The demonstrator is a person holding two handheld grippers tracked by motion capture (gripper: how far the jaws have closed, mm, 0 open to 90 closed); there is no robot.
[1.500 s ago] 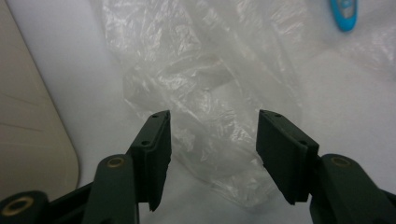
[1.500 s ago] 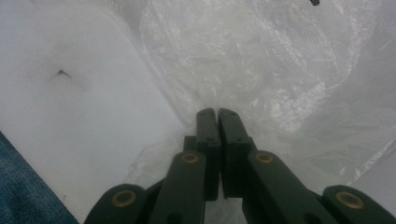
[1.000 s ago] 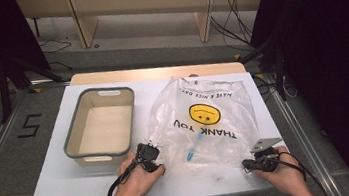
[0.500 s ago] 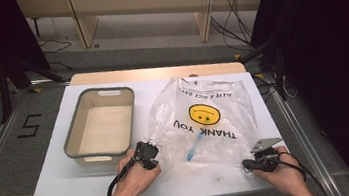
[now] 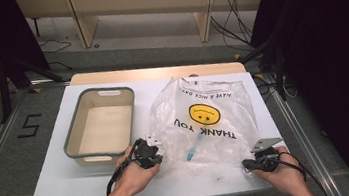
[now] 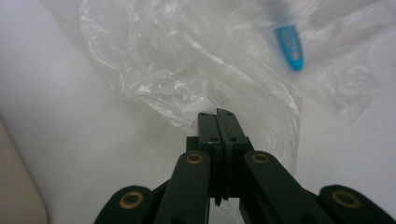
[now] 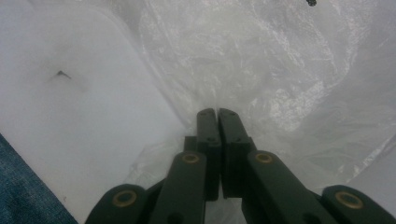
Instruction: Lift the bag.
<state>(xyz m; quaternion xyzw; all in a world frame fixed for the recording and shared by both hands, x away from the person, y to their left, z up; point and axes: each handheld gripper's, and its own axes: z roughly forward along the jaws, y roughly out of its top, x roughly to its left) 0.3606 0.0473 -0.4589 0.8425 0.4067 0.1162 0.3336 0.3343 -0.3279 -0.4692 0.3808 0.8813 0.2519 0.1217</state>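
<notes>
A clear plastic bag [image 5: 208,119] printed with a smiley face lies flat on the white bench [image 5: 57,188], just right of an empty grey tub [image 5: 74,135], with a small blue item [image 5: 191,151] inside it. Thin and limp, it will likely crumple, slide and offer no stiffness, so its near edges are the sensible hold. The left hand-held gripper [image 6: 217,114] and right hand-held gripper [image 7: 217,113] each pinch film at those corners, jaws closed.

Both claws are black. The left gripper [image 6: 218,114] has flat jaws with small screws near the tips and brass rivets on the arms behind. The right gripper [image 5: 262,160] carries a grey three-cornered plate [image 5: 265,144] on top and trails a black cable [image 5: 299,166].
</notes>
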